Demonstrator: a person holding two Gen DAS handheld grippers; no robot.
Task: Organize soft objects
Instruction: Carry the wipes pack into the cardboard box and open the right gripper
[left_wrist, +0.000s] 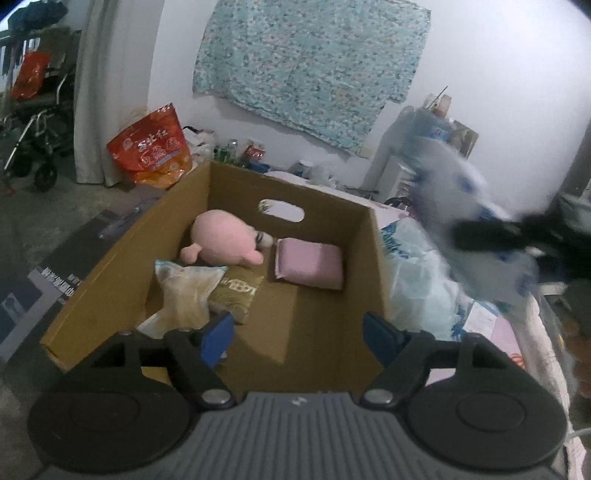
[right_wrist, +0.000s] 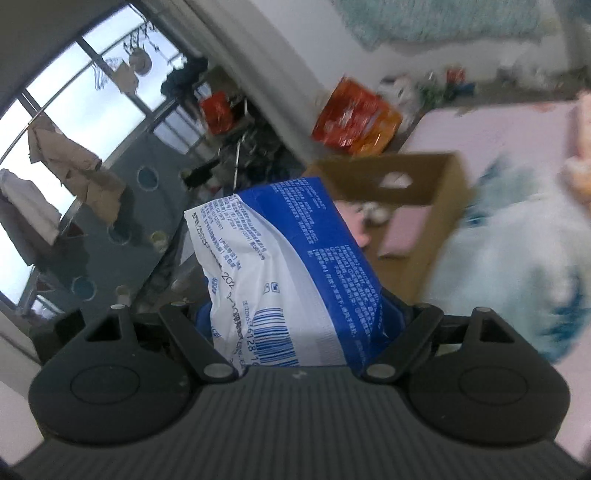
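Right wrist: right gripper (right_wrist: 301, 314) jaws clamp blue-white soft plastic pack (right_wrist: 291, 266), light, crushable, slippery; left gripper (left_wrist: 297, 338) jaws wide over brown cardboard box (left_wrist: 332, 350)

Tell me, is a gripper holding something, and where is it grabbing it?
Yes. The right gripper is shut on the blue and white pack, pinching its barcode end. The left gripper is open and empty above the cardboard box.
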